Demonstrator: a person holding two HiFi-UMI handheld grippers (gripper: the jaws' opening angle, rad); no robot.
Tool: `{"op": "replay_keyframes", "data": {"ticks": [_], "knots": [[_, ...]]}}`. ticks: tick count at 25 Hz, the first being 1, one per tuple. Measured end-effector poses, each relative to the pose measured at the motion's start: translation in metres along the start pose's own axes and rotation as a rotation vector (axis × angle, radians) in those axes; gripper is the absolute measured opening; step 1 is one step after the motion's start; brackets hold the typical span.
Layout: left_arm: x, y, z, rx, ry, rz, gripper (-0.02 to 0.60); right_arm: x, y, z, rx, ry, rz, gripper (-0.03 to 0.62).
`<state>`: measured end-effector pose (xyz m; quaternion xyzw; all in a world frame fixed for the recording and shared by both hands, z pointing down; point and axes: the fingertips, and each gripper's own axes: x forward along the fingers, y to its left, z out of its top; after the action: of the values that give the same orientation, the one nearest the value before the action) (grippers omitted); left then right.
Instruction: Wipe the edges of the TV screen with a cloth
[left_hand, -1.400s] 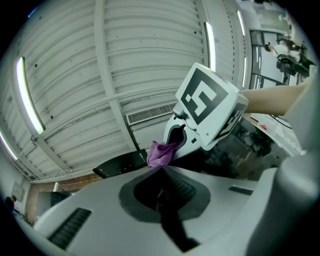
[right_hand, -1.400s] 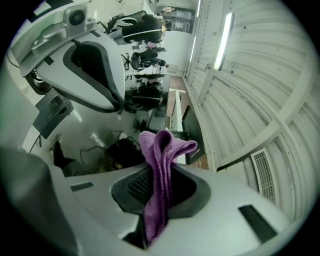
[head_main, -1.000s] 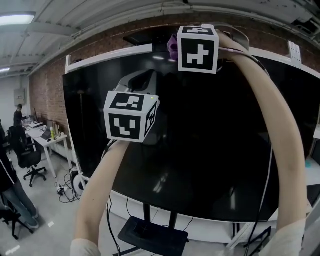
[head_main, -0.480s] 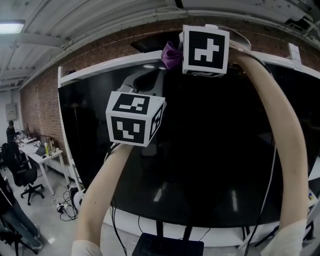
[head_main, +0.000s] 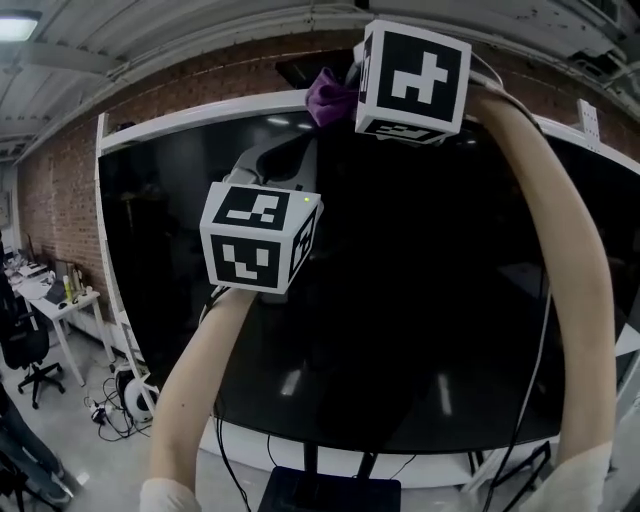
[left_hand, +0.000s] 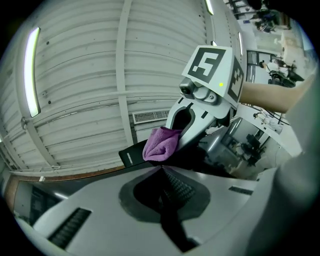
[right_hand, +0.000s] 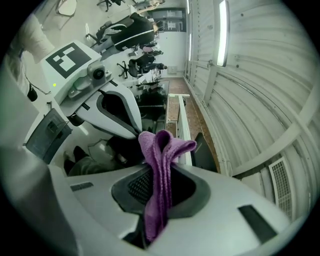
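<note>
A small purple terry cloth (head_main: 326, 97), folded and bunched, is pinched between the closed jaws of the right gripper (right_hand: 160, 169) and sits at the white top edge of the large, upright, glossy black flat TV screen (head_main: 400, 300), left of its middle.

floor (head_main: 85, 462) | cables (head_main: 106, 411) | office chair (head_main: 27, 352) | white desk (head_main: 58, 296) | TV stand base (head_main: 332, 491)

Closed left claw (left_hand: 163, 176), purple cloth (left_hand: 161, 144) beyond
</note>
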<state>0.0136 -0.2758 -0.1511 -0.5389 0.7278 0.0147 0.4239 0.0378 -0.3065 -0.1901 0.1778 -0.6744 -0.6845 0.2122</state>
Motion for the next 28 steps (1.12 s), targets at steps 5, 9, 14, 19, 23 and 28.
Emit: {"op": "replay_keyframes", "data": {"ticks": [5,9,14,19,23,28], "knots": [[-0.004,0.027,0.0,-0.014,-0.024,0.003,0.015,0.018,-0.005,0.026,0.006,0.02,-0.018,0.051],[-0.018,0.059,-0.01,-0.037,-0.028,-0.021,0.015,0.038,-0.007,0.061,0.029,0.045,-0.036,0.051],[-0.031,0.1,-0.018,0.002,-0.014,-0.056,0.015,0.062,-0.001,0.119,0.012,0.027,-0.027,0.051],[-0.051,0.154,-0.023,-0.041,-0.023,-0.085,0.015,0.086,0.001,0.166,0.017,0.072,0.001,0.051],[-0.073,0.197,-0.046,-0.04,0.0,-0.1,0.015,0.111,0.004,0.204,0.03,0.108,0.018,0.051],[-0.107,0.266,-0.075,-0.045,0.026,-0.072,0.015,0.145,0.0,0.254,0.033,0.143,0.031,0.052]]}}
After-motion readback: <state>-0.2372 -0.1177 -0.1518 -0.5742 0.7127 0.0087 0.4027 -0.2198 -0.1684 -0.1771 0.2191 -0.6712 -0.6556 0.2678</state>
